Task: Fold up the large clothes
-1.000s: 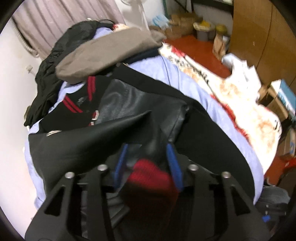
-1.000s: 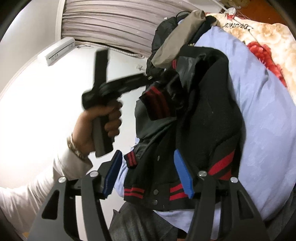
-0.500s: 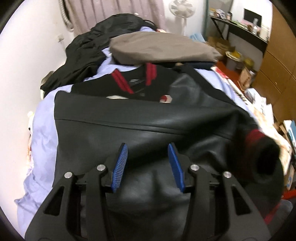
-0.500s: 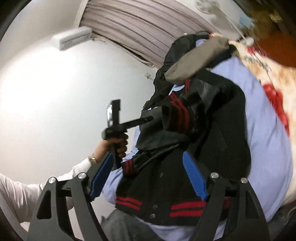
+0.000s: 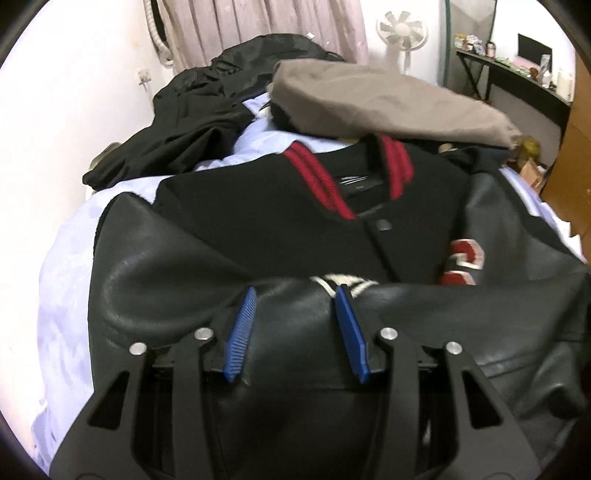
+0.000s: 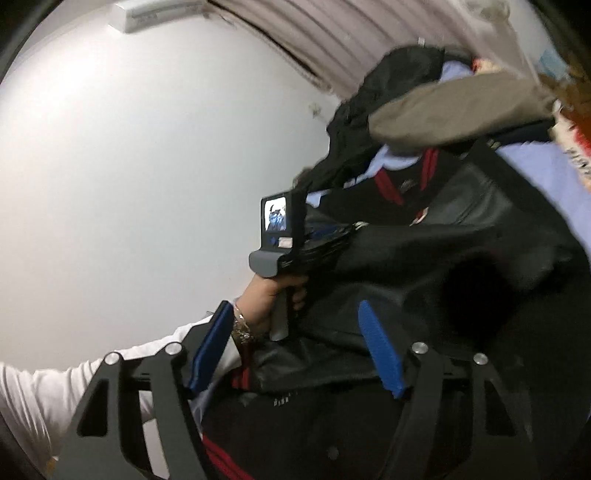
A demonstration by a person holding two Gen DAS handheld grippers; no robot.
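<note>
Folding of the varsity jacket [image 5: 280,218] is partly complete. The black jacket, with red-striped collar and leather-look sleeves, lies front-up on the bed [image 5: 62,280], collar toward the far end. 1 sleeve [image 5: 424,332] lies folded across the chest, running side to side just below the collar and covering part of the chest patches.

Left hand-held gripper [image 5: 295,325]: the blue pads stand at a medium gap with the folded sleeve between them. Whether the pads press on the leather or only straddle it cannot be told from the left wrist view.

Right hand-held gripper [image 6: 295,343]: the jaws are closing from a wide gap. No fabric sits between the pads; the gripper hangs above the hem end of the jacket. The right wrist view also shows the person's hand [image 6: 266,299] on the grip of the left unit, with a white sleeve [image 6: 44,391] behind it.

Remaining work, as judged: check the other sleeve, which is not clearly visible, then fold the body hem to collar.

The bed carries a pale blue sheet. At its far end lie a folded taupe garment [image 5: 388,99] and a heap of black clothing [image 5: 192,110]. Beyond stand pink-grey curtains [image 5: 266,22], a white pedestal fan [image 5: 402,33], a cluttered black desk [image 5: 517,70] and a wooden wardrobe [image 5: 576,155]. A white wall borders the bed's left side.
</note>
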